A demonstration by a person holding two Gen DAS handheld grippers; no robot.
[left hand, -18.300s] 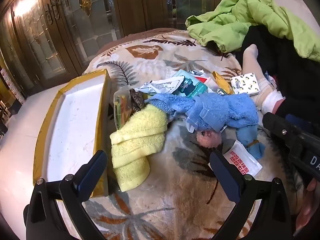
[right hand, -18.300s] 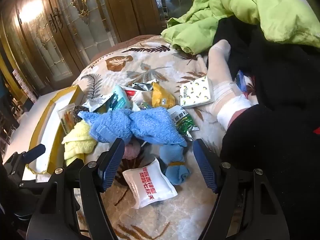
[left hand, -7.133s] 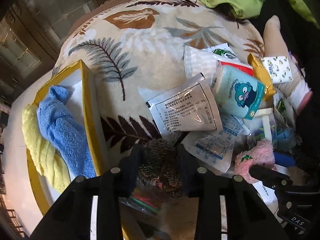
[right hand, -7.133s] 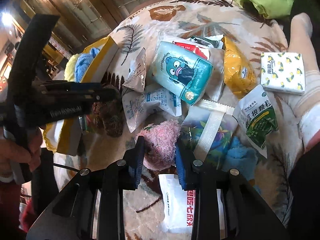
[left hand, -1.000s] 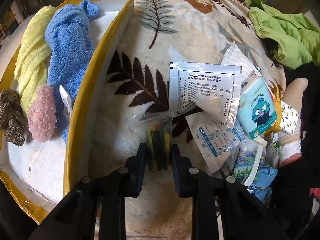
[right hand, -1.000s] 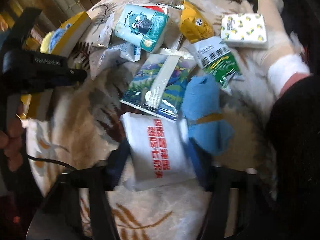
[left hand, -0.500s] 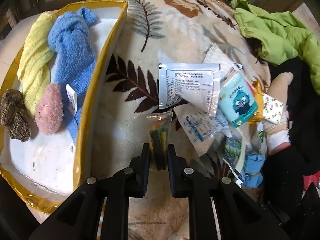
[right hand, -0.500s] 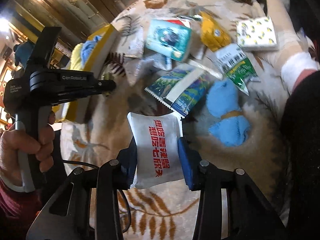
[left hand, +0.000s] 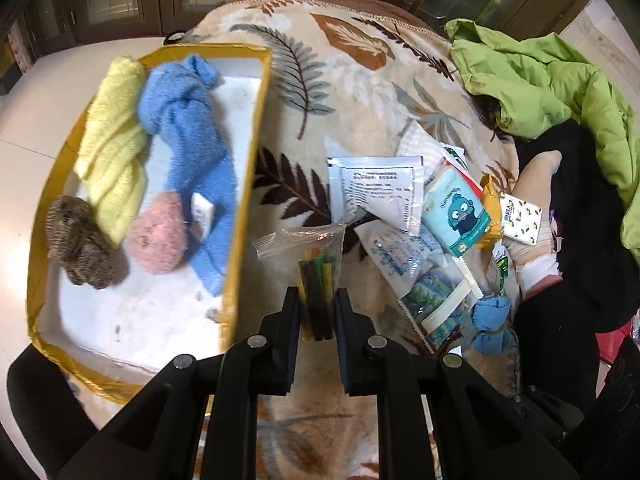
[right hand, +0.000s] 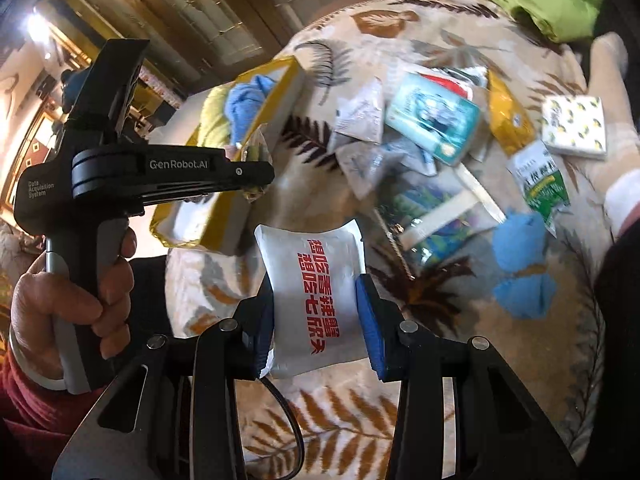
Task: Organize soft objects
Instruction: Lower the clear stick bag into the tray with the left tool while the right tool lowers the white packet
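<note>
My left gripper (left hand: 317, 304) is shut on a clear plastic bag of coloured sticks (left hand: 316, 264), lifted off the leaf-print blanket (left hand: 340, 92) just right of the gold-edged white tray (left hand: 248, 168). In the tray lie a yellow towel (left hand: 112, 148), a blue towel (left hand: 188, 144), a pink fluffy ball (left hand: 158, 236) and a brown knitted piece (left hand: 78, 246). My right gripper (right hand: 318, 320) is shut on a white puffy packet with red writing (right hand: 316, 292), held above the blanket. A small blue sock roll (right hand: 520, 264) lies to its right. The left gripper (right hand: 256, 176) shows in the right wrist view, held by a hand (right hand: 72, 300).
Flat packets are heaped on the blanket: a white sachet (left hand: 376, 192), a teal cartoon tissue pack (left hand: 456, 212), a yellow pouch (right hand: 508, 116), a green-and-white sachet (right hand: 542, 180), a lemon-print tissue pack (right hand: 576, 126). A green jacket (left hand: 552, 80) and a person's socked foot (left hand: 536, 236) lie right.
Both grippers have risen with their loads: the stick bag has come up off the blanket beside the tray, and the white packet has lifted away from the sock roll and tilted upward.
</note>
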